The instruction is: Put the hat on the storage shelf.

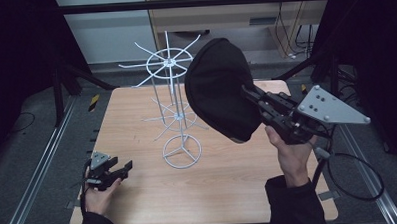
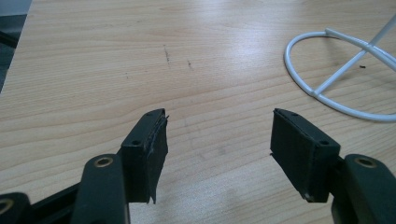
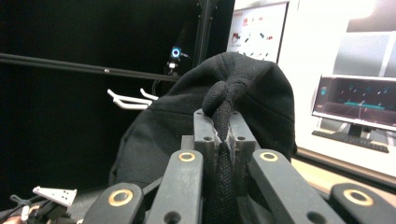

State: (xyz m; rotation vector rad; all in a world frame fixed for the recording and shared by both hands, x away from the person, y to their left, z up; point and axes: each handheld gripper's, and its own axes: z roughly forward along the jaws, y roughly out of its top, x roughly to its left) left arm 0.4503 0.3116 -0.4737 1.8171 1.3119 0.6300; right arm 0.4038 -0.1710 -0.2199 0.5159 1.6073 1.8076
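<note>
While the right hand-held gripper (image 1: pixel 253 97) pinches a fold of the black cap (image 1: pixel 220 88) tight between its pressed-together jaws, the cap hangs in the air above the far right part of the worktop (image 1: pixel 229 181), just beside the top ring of the white wire rack (image 1: pixel 174 105). The step in hand looks like carrying the cap over to hang it on the rack, which stands near the middle of the worktop. The left hand-held gripper (image 1: pixel 119 168) rests low at the near left corner, jaws spread with nothing between them. Next, I judge, the cap must be brought over one of the rack's upper prongs (image 1: pixel 135 65) and lowered so the fabric catches before the jaws let go; the light rack may tip if nudged.
</note>
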